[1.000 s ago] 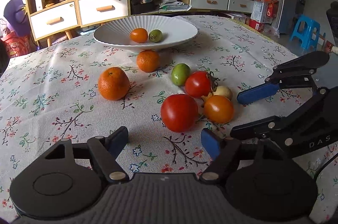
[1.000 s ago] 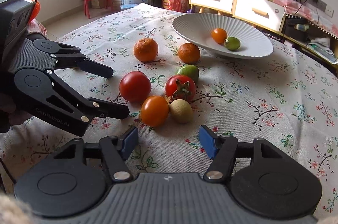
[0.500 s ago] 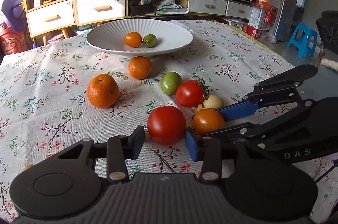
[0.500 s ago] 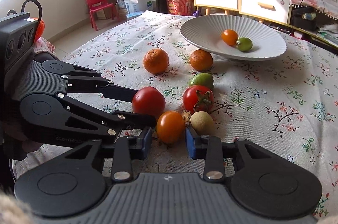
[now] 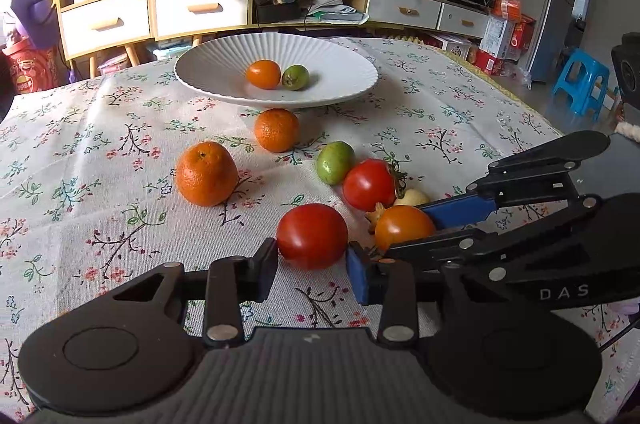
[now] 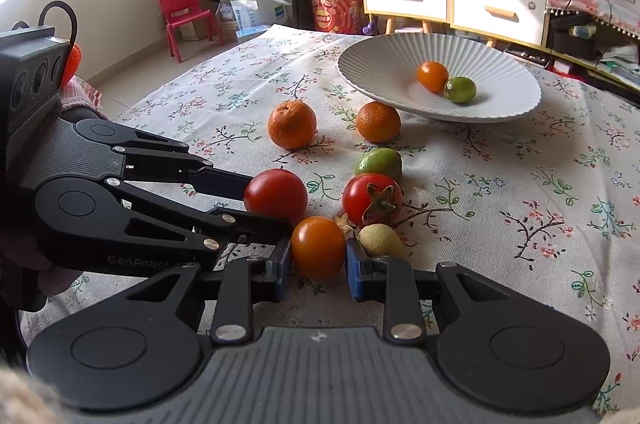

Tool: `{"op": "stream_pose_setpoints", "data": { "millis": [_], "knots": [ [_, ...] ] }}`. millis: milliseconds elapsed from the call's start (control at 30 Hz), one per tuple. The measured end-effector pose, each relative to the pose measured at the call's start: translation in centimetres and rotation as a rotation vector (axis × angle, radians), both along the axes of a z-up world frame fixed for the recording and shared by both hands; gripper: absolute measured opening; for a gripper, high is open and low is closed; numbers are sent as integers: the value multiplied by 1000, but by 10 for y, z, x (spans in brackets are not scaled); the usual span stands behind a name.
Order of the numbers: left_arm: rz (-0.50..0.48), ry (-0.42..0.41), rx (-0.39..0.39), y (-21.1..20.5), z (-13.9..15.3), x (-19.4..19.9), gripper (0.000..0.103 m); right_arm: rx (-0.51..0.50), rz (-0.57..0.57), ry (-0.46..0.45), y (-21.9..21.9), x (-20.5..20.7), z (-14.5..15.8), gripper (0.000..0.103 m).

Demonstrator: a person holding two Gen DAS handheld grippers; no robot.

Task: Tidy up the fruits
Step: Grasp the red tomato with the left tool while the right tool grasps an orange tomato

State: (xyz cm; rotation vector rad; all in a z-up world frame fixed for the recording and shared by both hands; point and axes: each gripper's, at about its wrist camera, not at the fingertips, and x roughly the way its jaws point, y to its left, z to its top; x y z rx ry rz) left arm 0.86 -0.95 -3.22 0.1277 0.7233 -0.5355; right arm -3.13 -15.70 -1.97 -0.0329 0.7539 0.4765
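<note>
Loose fruit lies on the floral tablecloth. My left gripper (image 5: 310, 256) is closing on a smooth red tomato (image 5: 312, 236), and both pads touch its sides; the right wrist view shows the same grip (image 6: 264, 204). My right gripper (image 6: 318, 264) is closing on a small orange tomato (image 6: 318, 246) with its blue pads against it, next to a pale yellow fruit (image 6: 380, 240). Both tomatoes still rest on the cloth. The ribbed white bowl (image 5: 340, 92) at the back holds an orange fruit (image 5: 263, 74) and a green one (image 5: 295, 77).
Beyond the grippers lie a stemmed red tomato (image 6: 372, 200), a green fruit (image 6: 378, 162) and two mandarins (image 6: 292, 124) (image 6: 378, 122). The two grippers stand close side by side. Cabinets, a red chair and a blue stool stand past the table's edges.
Both grippers moved forward to the fruit and narrowed from wide open. The left one now has the red tomato between its pads, the right one the orange tomato.
</note>
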Motion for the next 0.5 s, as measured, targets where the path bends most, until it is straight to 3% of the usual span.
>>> {"op": "stream_pose_setpoints", "data": {
  "millis": [200,333,500],
  "knots": [
    [22,-10,-12,2,11,3,30,29,-29,-18,-2,5,14,26],
    [35,-8,-18,3,19,8,13,54,-56,-23,-6,13,22,26],
    [30,33,-14,3,16,15,14,56,-86,-34,-6,24,28,26]
  ]
}}
